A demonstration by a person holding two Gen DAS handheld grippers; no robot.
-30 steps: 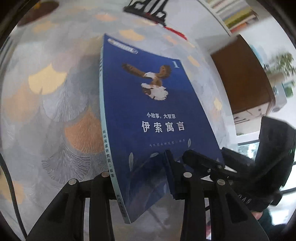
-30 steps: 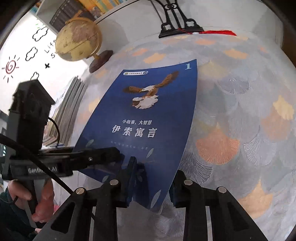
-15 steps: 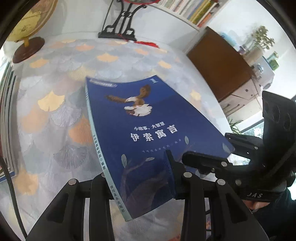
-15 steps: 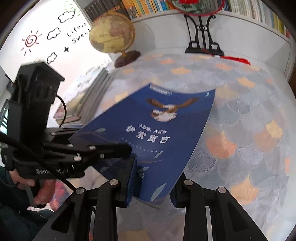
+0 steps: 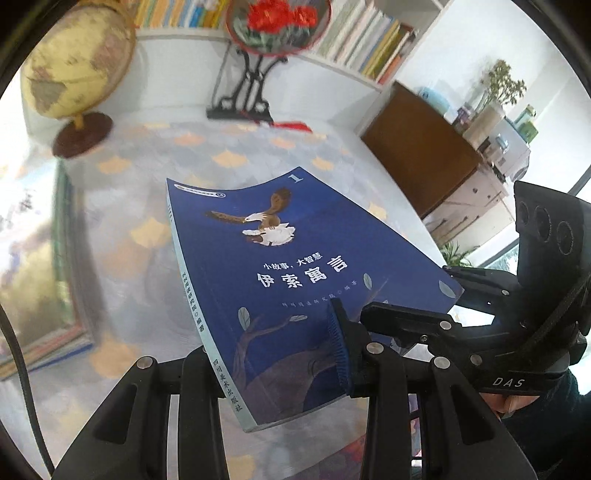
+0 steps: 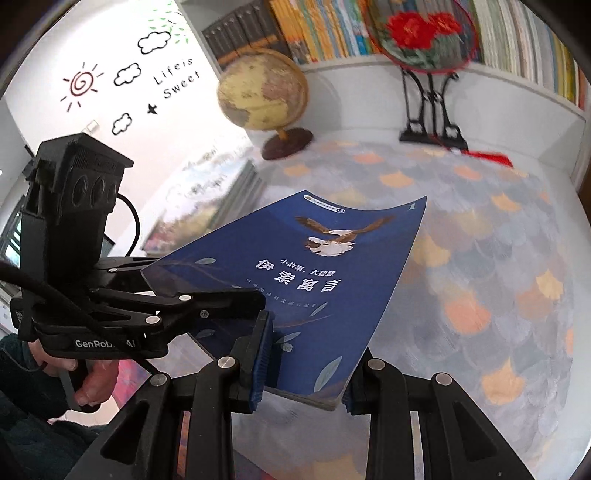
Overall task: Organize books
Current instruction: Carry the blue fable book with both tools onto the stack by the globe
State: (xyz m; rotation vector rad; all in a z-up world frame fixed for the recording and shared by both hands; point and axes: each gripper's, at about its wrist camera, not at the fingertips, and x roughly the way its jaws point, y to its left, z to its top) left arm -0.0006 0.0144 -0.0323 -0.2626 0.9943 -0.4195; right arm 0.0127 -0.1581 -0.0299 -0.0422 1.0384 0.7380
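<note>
left fingers: the left gripper (image 5: 277,354) is clenched on the near edge of the blue book (image 5: 295,280), on the spine side, so that corner cannot sag

right fingers: the right gripper (image 6: 306,365) grasps the same near edge toward the open-page side; its ribbed pad (image 6: 262,354) presses on the cover, seemingly so the two grips share the load and keep the pages from fanning

book: it juts forward from both pairs of fingers, cover up, tilted, clear of the desk (image 5: 147,229) beneath; judged, it is being carried toward a stack or shelf

beyond the left fingers: a pile of flat books (image 5: 40,314) lies at the desk's left edge, a likely home for this one

beyond the fingertips: a globe (image 6: 262,96) and a black stand (image 6: 430,110) with a red flower disc sit at the far edge

farthest: a shelf of upright books (image 6: 332,33) runs along the wall
</note>
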